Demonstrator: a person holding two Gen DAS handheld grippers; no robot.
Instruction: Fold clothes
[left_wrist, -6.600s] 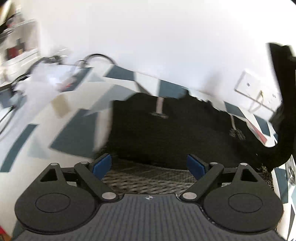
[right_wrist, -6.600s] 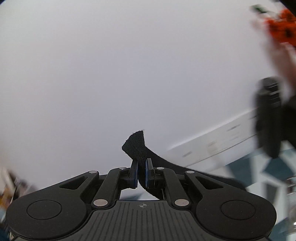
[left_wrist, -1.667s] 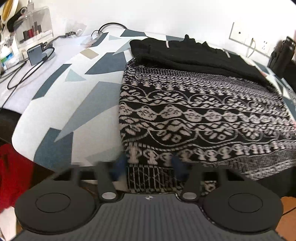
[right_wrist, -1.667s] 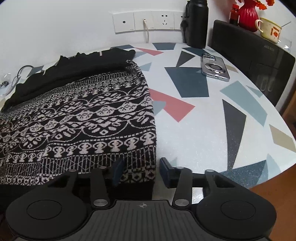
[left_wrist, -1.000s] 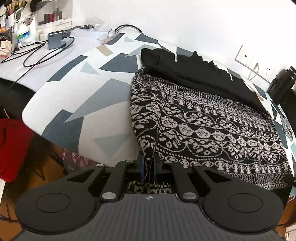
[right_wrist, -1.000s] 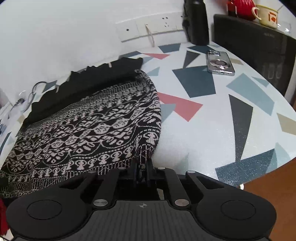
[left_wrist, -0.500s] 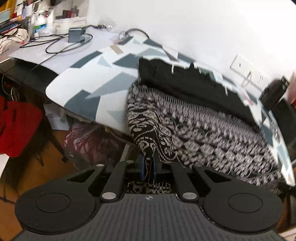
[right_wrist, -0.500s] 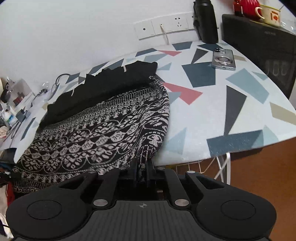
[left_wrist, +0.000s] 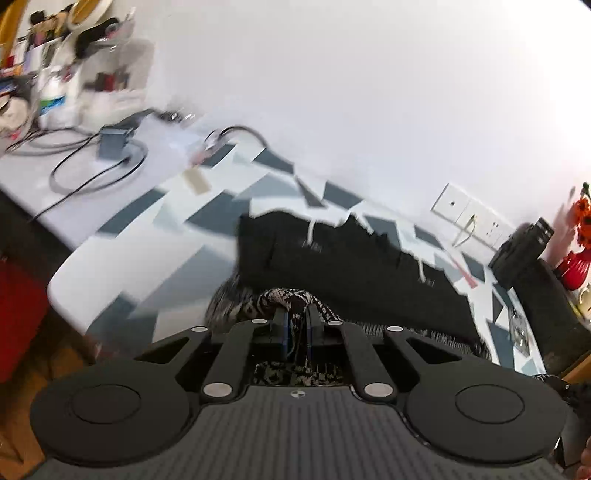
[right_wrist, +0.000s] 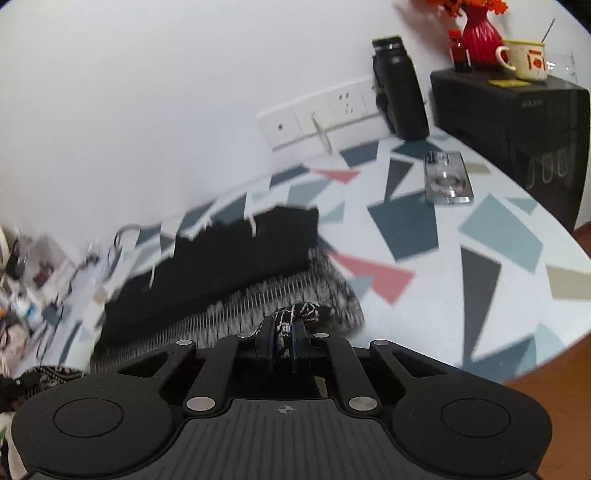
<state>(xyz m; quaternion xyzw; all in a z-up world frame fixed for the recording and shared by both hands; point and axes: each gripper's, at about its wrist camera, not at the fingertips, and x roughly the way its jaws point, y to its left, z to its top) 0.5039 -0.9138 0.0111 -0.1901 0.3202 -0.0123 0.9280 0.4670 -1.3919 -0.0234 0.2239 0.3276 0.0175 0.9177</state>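
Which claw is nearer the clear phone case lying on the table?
Right. The right claw holds the patterned black-and-white knit on the clear phone case's side; the left claw grips its far corner.

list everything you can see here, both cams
patterned garment: 1, black and white knit, on the table, near edge lifted
table: 1, white with grey, blue and pink shapes
phone: 1, clear case, flat on table at right
bottle: 1, black, against the wall
wall sockets: 1 row, white, one with a plug and cable
vase: 1, red, on the black cabinet
mug: 1, cream, beside the vase
left hand-held gripper: black, shut on garment
right hand-held gripper: black, shut on garment
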